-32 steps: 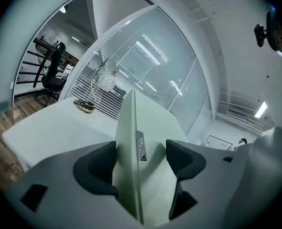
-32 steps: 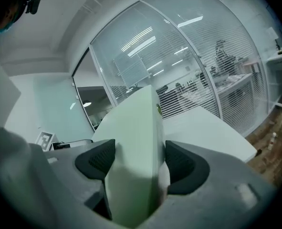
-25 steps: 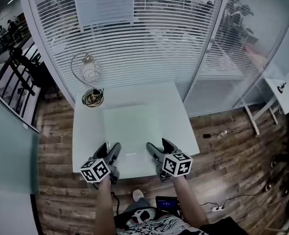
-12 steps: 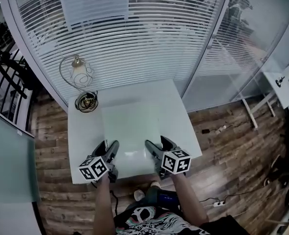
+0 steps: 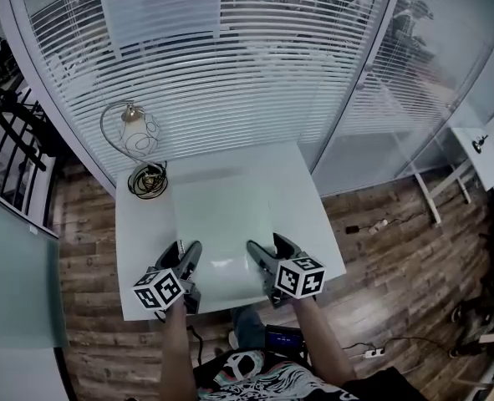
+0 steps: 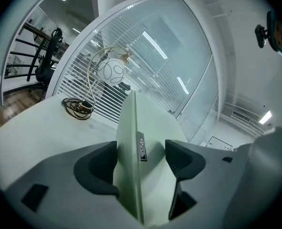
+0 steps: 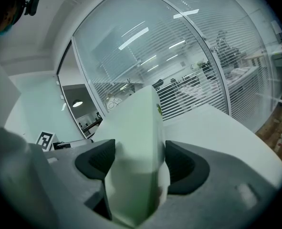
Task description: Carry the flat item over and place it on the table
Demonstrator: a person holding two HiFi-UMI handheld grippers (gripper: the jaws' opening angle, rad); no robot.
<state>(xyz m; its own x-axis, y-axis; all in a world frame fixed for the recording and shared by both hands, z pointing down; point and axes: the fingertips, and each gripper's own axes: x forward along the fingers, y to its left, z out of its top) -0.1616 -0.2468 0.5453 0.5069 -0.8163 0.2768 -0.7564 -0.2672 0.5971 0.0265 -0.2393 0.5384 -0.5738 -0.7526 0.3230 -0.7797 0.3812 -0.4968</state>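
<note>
The flat item is a pale green panel (image 5: 221,224). It lies level over the middle of the white table (image 5: 142,224), and I cannot tell whether it rests on the top or hangs just above it. My left gripper (image 5: 185,267) is shut on the panel's near left edge, my right gripper (image 5: 261,263) on its near right edge. In the left gripper view the panel (image 6: 131,137) runs edge-on between the dark pads of the left gripper (image 6: 141,163). The right gripper view has the panel (image 7: 136,137) filling the gap of the right gripper (image 7: 140,168).
A wire-frame lamp (image 5: 134,132) with a coiled cable (image 5: 146,180) stands at the table's back left corner. A glass wall with blinds (image 5: 255,73) runs behind the table. Wooden floor (image 5: 397,257) surrounds it, with a power strip (image 5: 370,224) and a small white stand (image 5: 479,144) to the right.
The table and lamp have shifted in the head view as I stepped closer. Both grippers keep their hold, and the panel now lies a little further over the table.
</note>
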